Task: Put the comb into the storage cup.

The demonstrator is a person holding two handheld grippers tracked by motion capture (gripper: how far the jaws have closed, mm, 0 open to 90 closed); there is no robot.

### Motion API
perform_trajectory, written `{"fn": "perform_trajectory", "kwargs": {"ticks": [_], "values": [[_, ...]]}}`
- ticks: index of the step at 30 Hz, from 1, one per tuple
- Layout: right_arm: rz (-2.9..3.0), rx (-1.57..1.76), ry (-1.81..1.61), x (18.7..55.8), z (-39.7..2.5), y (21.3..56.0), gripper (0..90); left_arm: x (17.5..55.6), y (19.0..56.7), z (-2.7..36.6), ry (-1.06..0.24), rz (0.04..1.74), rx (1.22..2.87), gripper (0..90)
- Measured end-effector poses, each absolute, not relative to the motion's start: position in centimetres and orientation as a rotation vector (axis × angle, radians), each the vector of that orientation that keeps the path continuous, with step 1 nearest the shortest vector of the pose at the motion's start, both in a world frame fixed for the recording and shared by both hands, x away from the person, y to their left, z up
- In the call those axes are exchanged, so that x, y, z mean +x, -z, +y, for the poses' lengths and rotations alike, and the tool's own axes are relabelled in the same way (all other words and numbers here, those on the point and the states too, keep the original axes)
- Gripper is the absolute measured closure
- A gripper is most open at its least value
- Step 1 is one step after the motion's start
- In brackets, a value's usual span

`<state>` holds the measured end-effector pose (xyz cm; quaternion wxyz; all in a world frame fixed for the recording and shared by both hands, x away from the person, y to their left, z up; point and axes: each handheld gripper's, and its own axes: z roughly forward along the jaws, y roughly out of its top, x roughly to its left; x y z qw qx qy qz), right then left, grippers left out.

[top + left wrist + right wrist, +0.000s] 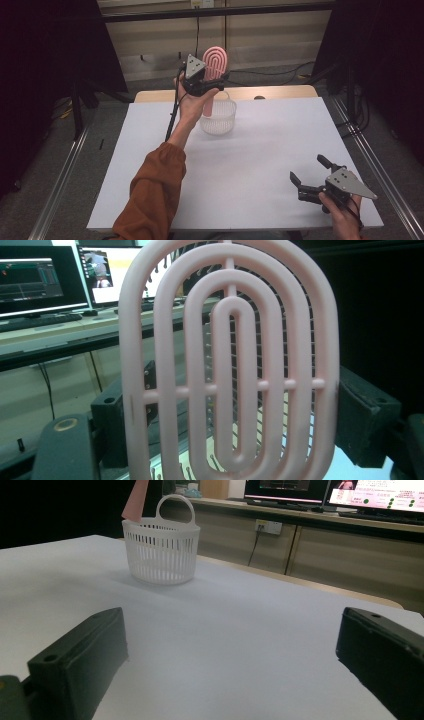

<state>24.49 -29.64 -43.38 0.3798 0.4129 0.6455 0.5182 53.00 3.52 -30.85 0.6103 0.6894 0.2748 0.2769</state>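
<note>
**Q:** What does the room look like?

**A:** White covering lies over a wooden table, with dark curtains to either side and desks with lit monitors behind.

**Q:** Going from left to right, what is there?

**A:** At the far left of the table, a person's arm in a rust-orange sleeve reaches forward. Its hand holds the left gripper raised in the air. The jaws are pinching a pink hairbrush at the neck, head upward, handle hanging down. Just under the handle stands a small white basket, upright on the table. At the near right corner, the right gripper rests low over the table with its jaws spread wide and nothing between them.

**Q:** How far along does the work seem?

**A:** Roughly midway, I judge. The brush is lifted and held over the basket, with the handle tip at or just inside the rim. I cannot tell whether it touches. Lowering it in and letting go appears to be what is left.
</note>
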Motion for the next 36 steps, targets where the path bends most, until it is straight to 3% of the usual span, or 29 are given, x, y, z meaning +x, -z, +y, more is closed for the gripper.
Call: {"fn": "perform_trajectory", "kwargs": {"ticks": [36], "values": [[1.653,1.049,-1.324,24.4,-29.6,43.4,0.0,52.7,35.4,3.4,-0.581,0.685,1.630,20.0]]}}
